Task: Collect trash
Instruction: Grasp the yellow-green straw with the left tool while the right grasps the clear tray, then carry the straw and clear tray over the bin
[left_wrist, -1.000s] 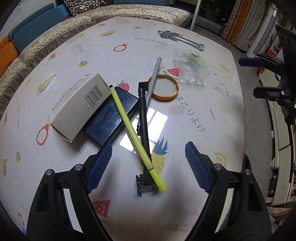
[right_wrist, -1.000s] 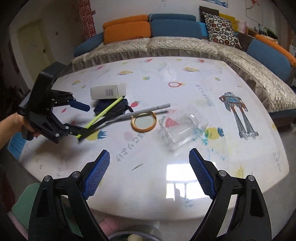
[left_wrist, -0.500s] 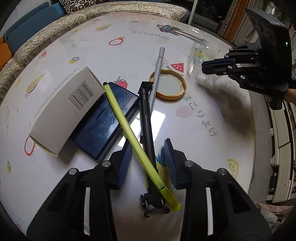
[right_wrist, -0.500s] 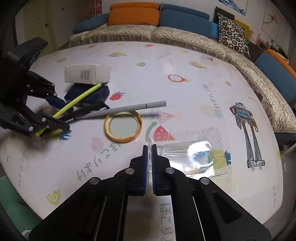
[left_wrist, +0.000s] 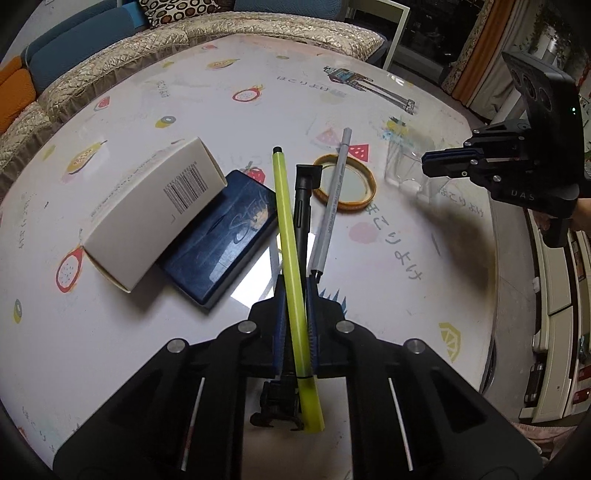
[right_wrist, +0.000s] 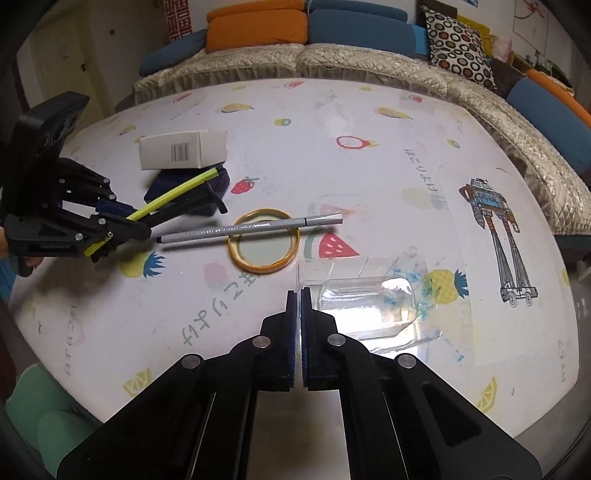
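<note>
Both grippers closed on trash items.
The left gripper (left_wrist: 295, 325), jaws closing from spread, now pinches the yellow pen (left_wrist: 290, 251) with the black pen (left_wrist: 302, 206); the right gripper (right_wrist: 297, 302), since pressed together, clamps the clear plastic tray (right_wrist: 369, 299) edge, so lifting can follow.

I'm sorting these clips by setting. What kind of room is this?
Most likely a home living room. A long quilted sofa with orange, blue and patterned cushions curves round a table covered in a child's fruit-and-robot cloth, with pens, a lid and a carton scattered on it.
</note>
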